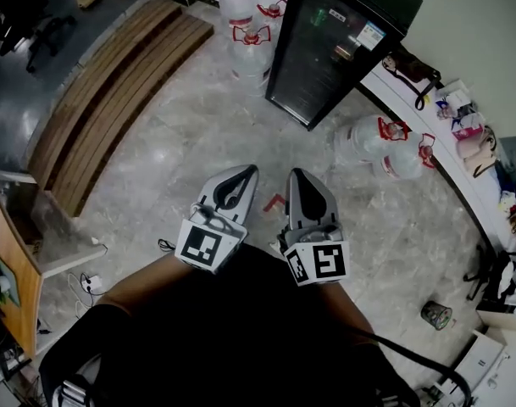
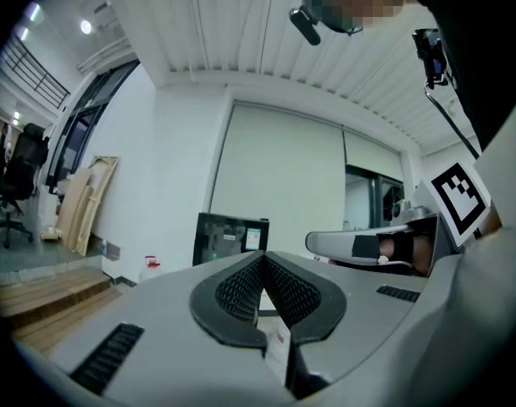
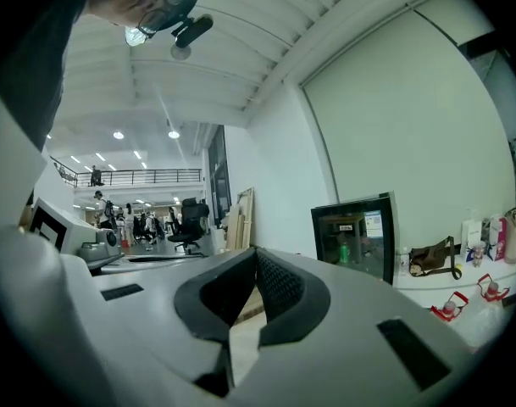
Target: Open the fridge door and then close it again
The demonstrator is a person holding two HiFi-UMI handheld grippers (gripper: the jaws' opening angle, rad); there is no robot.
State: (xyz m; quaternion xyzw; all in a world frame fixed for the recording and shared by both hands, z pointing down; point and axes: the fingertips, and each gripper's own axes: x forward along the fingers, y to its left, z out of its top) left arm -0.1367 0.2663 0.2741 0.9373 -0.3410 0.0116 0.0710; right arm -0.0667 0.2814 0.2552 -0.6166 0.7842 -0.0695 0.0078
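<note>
Black fridge (image 1: pixel 330 45) with a glass door, upright against the pale wall, door shut flat against the cabinet, a green bottle faintly visible through the glass. Well short of the fridge, over the grey stone floor (image 1: pixel 164 168): left gripper (image 1: pixel 247 171) and right gripper (image 1: pixel 299 176), side by side, close together but not touching, both level and pointed toward the fridge, neither in contact with it. Left gripper's jaws pressed together, ribbed black pads meeting at the tips, nothing between them. Right gripper's jaws likewise closed tip to tip and empty, with only a narrow slit lower down behind the meeting point. At the back of each gripper, a marker cube, just above the person's dark top (image 1: pixel 241 337). Seen from the head view, just left of the fridge, a cluster of large water jugs (image 1: pixel 249 32) with red handles. To the right of the fridge, two more jugs (image 1: pixel 385 142) at the foot of a long white counter (image 1: pixel 427 155) running away from the fridge's side. On the counter just beside the fridge, a brown bag (image 1: pixel 407 64); farther along, small packets and bottles, too small to identify. Well to the left of the fridge, a curved wooden bench (image 1: pixel 113 100). On the floor between the gripper tips and the fridge, one small red scrap (image 1: pixel 274 202).
</note>
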